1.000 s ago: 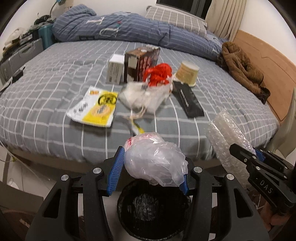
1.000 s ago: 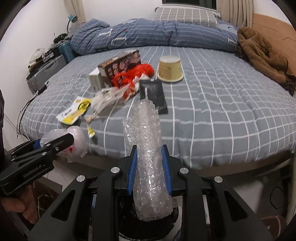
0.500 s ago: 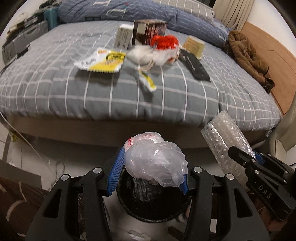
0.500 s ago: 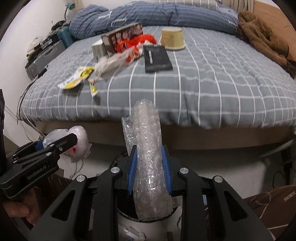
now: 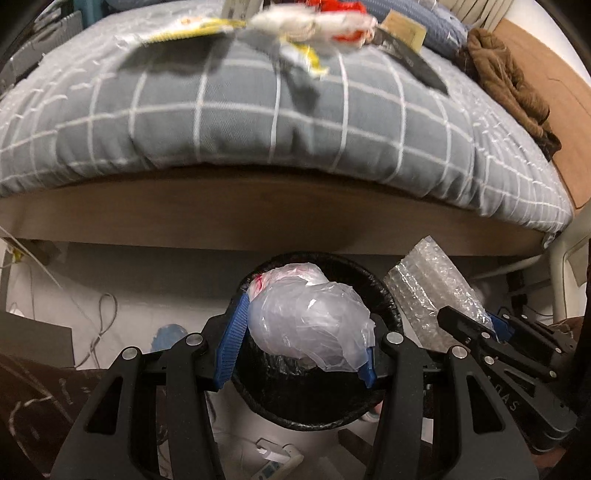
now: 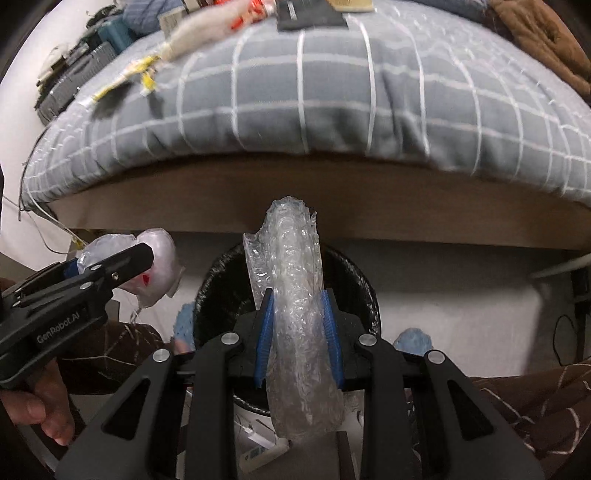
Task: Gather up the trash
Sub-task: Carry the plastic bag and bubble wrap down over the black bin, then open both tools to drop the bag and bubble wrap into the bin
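Note:
My left gripper point(image 5: 299, 343) is shut on a crumpled clear plastic bag point(image 5: 310, 321) with a red mark. It hangs right over the black trash bin point(image 5: 388, 306) on the floor by the bed. My right gripper point(image 6: 298, 334) is shut on a roll of bubble wrap point(image 6: 295, 295), held above the same black trash bin point(image 6: 364, 288). In the left wrist view the bubble wrap point(image 5: 432, 288) and the right gripper point(image 5: 476, 325) sit beside the bin's right rim. In the right wrist view the plastic bag point(image 6: 151, 269) and the left gripper point(image 6: 110, 266) are at the left.
The grey checked bed point(image 5: 240, 122) fills the upper view, its wooden frame point(image 5: 258, 218) just beyond the bin. On the bed lie a yellow wrapper point(image 5: 192, 27), a whitish bag point(image 5: 288, 20), red plastic point(image 5: 343, 14), a black pouch point(image 5: 410, 59) and brown clothing point(image 5: 506, 81). Cables point(image 5: 103, 321) lie on the floor.
Both grippers have sunk and tipped downward with their loads. The bed top has slid up out of view and the bin now sits directly beneath both loads.

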### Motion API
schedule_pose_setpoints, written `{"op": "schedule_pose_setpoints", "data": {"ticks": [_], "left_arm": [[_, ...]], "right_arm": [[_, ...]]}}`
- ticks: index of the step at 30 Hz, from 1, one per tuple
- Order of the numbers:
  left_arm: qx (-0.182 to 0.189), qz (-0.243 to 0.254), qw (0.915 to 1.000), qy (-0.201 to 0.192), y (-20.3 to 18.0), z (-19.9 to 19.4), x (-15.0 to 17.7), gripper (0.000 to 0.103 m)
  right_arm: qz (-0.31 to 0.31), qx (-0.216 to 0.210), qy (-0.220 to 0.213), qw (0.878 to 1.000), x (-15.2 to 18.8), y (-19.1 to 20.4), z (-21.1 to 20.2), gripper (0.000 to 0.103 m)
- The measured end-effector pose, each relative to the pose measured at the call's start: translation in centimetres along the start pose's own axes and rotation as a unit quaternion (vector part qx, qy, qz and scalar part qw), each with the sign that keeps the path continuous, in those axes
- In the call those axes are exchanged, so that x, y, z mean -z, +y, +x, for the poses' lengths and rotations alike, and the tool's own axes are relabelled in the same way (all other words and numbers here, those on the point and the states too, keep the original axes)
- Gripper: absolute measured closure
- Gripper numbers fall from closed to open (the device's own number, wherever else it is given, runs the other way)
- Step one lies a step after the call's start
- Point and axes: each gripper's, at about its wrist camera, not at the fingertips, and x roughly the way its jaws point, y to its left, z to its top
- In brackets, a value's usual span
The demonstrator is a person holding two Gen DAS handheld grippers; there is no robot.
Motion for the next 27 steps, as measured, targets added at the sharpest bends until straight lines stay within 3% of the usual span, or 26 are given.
{"op": "schedule_pose_setpoints", "data": {"ticks": [8,14,16,18,27], "left_arm": [[-0.015,-0.011,0.9992,0.035,2.1,3.6,0.4,0.053],[-0.024,-0.027,0.9986,0.039,3.5,4.1,0.8,0.053],[-0.027,-0.028,0.9985,0.039,3.8,4.3,0.8,0.053],[-0.028,-0.031,0.9983,0.041,4.1,4.4,0.9,0.053],[-0.017,-0.020,0.9986,0.047,3.0,5.3,1.2,0.054]], "right_arm": [[-0.013,0.002,0.046,0.999,0.2,0.9,4.2,0.077],[-0.028,-0.002,0.062,0.998,-0.2,2.3,5.9,0.075],[-0.034,0.002,0.060,0.998,-0.1,2.7,6.1,0.068],[-0.036,0.006,0.057,0.998,-0.2,3.1,6.1,0.052],[-0.026,0.029,0.034,0.999,-0.1,1.1,4.7,0.022]]}}
